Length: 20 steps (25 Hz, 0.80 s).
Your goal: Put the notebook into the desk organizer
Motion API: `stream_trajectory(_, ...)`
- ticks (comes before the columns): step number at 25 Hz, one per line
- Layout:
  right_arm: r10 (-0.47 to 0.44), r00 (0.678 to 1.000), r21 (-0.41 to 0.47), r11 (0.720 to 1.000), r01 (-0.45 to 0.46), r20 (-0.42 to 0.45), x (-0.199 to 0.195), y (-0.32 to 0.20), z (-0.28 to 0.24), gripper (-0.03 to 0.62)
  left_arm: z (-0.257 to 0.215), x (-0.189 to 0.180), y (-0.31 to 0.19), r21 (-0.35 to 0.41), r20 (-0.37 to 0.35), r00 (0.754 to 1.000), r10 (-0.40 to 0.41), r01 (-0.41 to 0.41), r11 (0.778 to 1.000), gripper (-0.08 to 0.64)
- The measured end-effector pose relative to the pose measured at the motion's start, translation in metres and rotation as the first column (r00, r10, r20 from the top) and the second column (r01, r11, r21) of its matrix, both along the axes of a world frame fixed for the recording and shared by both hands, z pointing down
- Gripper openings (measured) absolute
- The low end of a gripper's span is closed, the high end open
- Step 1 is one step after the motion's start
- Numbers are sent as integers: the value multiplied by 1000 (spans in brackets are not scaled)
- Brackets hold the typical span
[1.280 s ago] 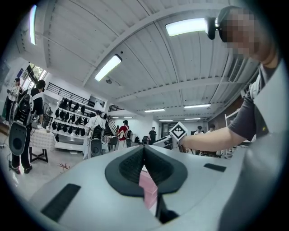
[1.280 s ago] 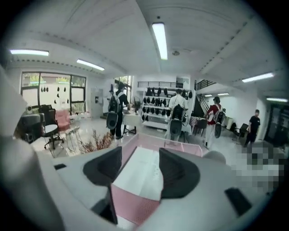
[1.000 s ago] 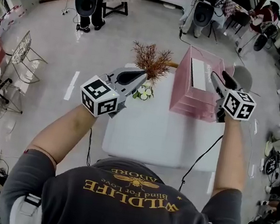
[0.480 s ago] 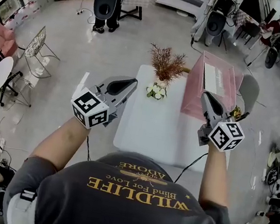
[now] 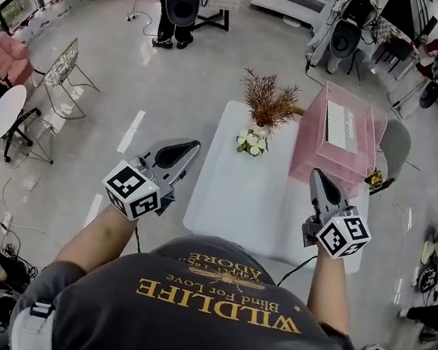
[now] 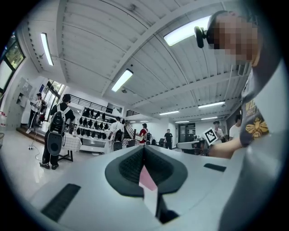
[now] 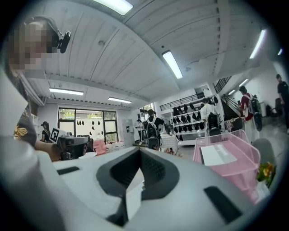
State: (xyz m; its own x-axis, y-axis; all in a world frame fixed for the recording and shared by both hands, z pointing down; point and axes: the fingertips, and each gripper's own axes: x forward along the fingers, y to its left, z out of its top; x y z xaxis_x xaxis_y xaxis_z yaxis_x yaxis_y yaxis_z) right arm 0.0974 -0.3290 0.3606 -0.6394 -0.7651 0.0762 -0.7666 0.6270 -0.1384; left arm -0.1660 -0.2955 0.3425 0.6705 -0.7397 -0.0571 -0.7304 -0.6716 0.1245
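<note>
The pink desk organizer (image 5: 335,151) stands on the far right corner of the white table (image 5: 241,194). The white notebook (image 5: 337,125) lies inside it. In the right gripper view the organizer (image 7: 232,164) is to the right with the notebook (image 7: 217,154) in it. My right gripper (image 5: 315,176) hovers over the table's right side, just short of the organizer, shut and empty (image 7: 139,151). My left gripper (image 5: 187,146) is off the table's left edge, shut with nothing held (image 6: 144,148).
A vase of dried brown twigs (image 5: 268,100) and a small bunch of white flowers (image 5: 250,142) stand at the table's far edge. A grey chair (image 5: 394,147) is behind the organizer. A wire chair (image 5: 59,73), a round table (image 5: 4,113) and several people surround the area.
Both grippers have drawn back toward me, the right one away from the organizer's rim, its jaws closing. The view has stepped back from the table.
</note>
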Motion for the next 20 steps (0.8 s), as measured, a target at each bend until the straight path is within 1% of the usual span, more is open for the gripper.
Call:
stream_trajectory(4, -3, 1000, 1, 1000, 3, -21, -2, 1, -3, 0, -3, -3, 0, -11, -23, 1000, -6, 6, 1000, 0)
stream_trajectory(20, -1, 997, 3, 1000, 1, -75, 0, -1, 3, -2, -3, 3, 3, 1, -11, 1000, 2, -2, 1000, 0)
